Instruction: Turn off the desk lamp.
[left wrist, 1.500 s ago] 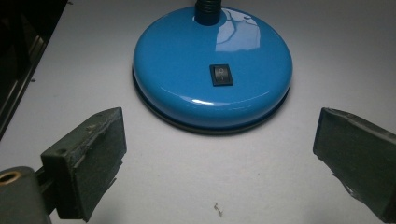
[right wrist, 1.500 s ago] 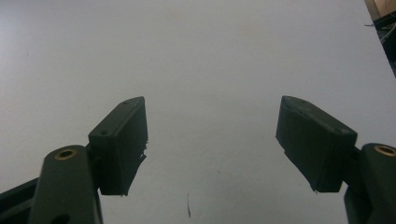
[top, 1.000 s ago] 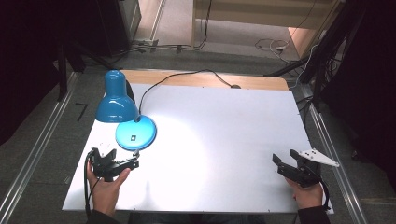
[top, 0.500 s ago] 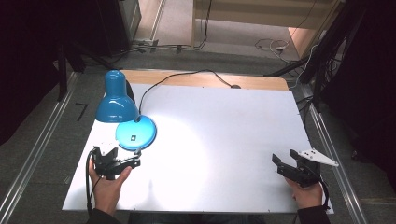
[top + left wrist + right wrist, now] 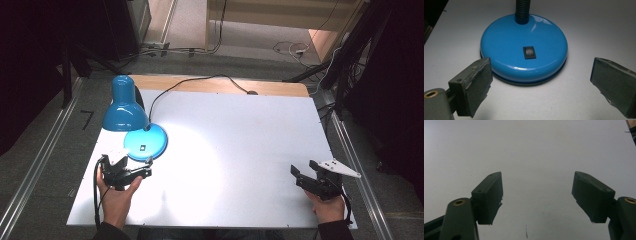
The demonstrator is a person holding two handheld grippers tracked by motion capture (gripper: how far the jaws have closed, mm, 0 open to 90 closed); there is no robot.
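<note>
- The left claw (image 5: 148, 167) sits at the near-left of the white bench (image 5: 240, 150), held in the person's left hand (image 5: 116, 197). Its jaws stand wide apart with nothing between them.
- Straight ahead of that claw, just beyond the jaw tips, stands the blue lamp base (image 5: 524, 58). In the left gripper view the round base lies centred in the gap, not touching either pad; its near edge reaches about level with the tips.
- On top of the base, facing the claw, is a small black rocker switch (image 5: 529, 52), with the black flexible neck (image 5: 522, 11) rising behind it. The likely target, judging from the aim, is the base or this switch, so the approach runs forward along the claw's own axis.
- The blue lamp shade (image 5: 124, 111) hangs over the far-left bench edge, throwing light across the middle of the bench.
- The right claw (image 5: 296, 177) rests at the near-right, well apart from the lamp, jaws likewise spread wide and empty over bare bench. The left one is plainly the nearer.
</note>
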